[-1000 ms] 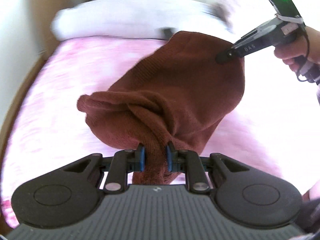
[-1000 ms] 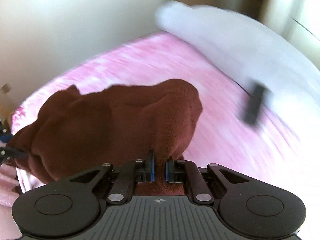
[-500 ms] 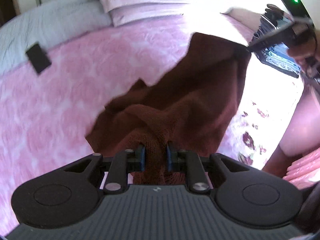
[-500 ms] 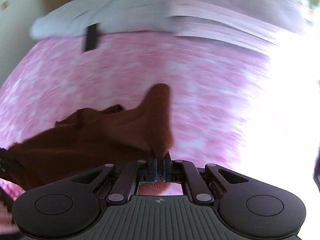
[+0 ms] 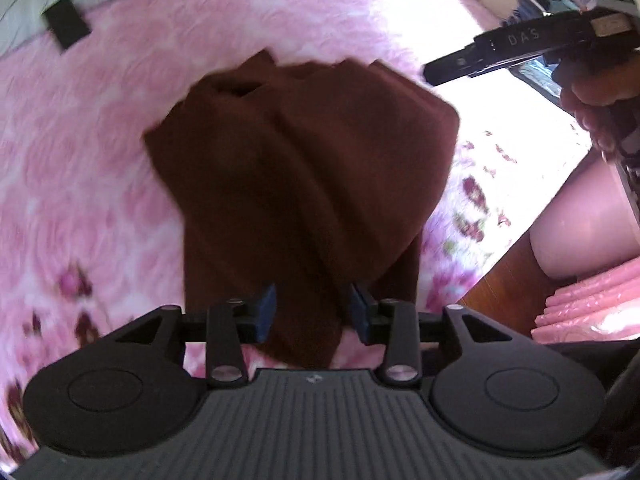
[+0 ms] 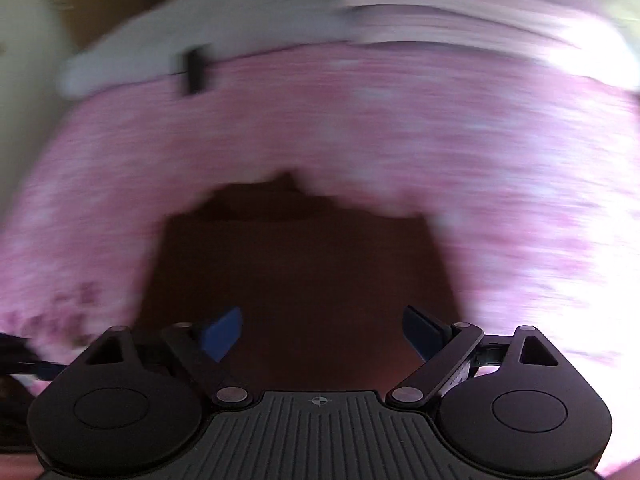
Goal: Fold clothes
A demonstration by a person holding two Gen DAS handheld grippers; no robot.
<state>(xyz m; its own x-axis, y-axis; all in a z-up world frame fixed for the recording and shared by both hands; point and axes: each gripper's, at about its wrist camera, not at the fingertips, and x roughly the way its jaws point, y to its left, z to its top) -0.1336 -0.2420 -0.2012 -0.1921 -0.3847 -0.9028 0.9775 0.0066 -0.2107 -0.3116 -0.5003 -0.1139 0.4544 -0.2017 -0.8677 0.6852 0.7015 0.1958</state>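
Observation:
A dark brown knit garment (image 5: 304,168) lies bunched on the pink floral bedspread (image 5: 100,152). My left gripper (image 5: 314,310) hangs over its near end with the jaws apart and cloth lying loose between the blue pads. My right gripper (image 6: 322,328) is wide open above the same garment (image 6: 300,264), which fills the view below it. The right gripper also shows in the left wrist view (image 5: 432,74), clear of the garment's far right corner. Both views are motion-blurred.
A small black object (image 5: 66,26) lies at the far edge of the bedspread by a grey blanket (image 6: 132,60). Folded pink bedding (image 6: 440,16) is stacked at the back. The bed's right edge, a wooden floor (image 5: 504,280) and pink fabric (image 5: 592,308) are at the right.
Both grippers have opened and let go of the brown garment, which has dropped onto the bedspread. The right gripper has pulled away from the garment's corner.

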